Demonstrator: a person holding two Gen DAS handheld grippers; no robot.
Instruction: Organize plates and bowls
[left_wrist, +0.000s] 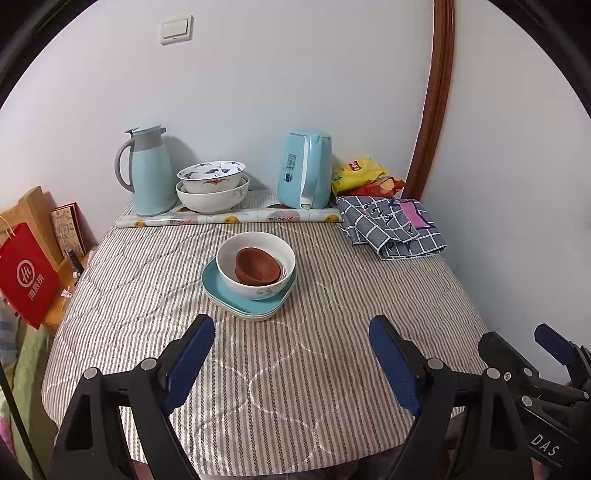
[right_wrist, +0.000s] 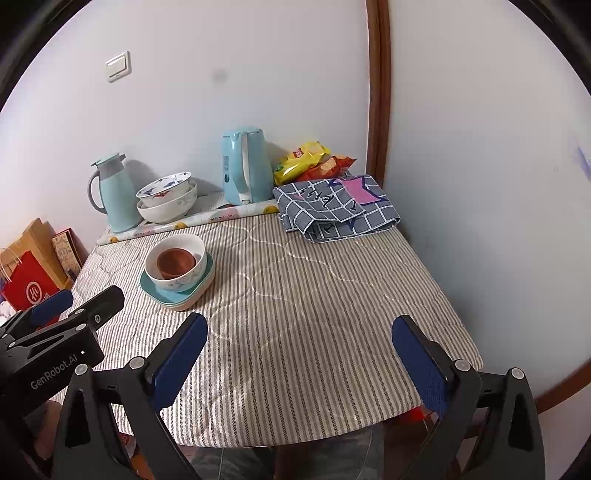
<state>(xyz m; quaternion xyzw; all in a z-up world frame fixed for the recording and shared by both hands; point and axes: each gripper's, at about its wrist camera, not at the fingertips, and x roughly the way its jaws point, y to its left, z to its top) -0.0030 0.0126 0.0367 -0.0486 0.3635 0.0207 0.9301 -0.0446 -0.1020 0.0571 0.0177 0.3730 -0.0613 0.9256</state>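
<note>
Mid-table sits a stack: a small brown bowl inside a white bowl, on teal plates over a cream one. The right wrist view shows the same brown bowl, white bowl and teal plates. Two more white patterned bowls are nested at the back by the wall. My left gripper hovers open, short of the stack, nothing between its fingers. My right gripper is open over bare cloth to the right of the stack.
A striped cloth covers the table. At the back stand a light-blue thermos jug, a light-blue kettle, snack bags and a folded checked cloth. A red bag stands off the left edge. Walls close the back and right.
</note>
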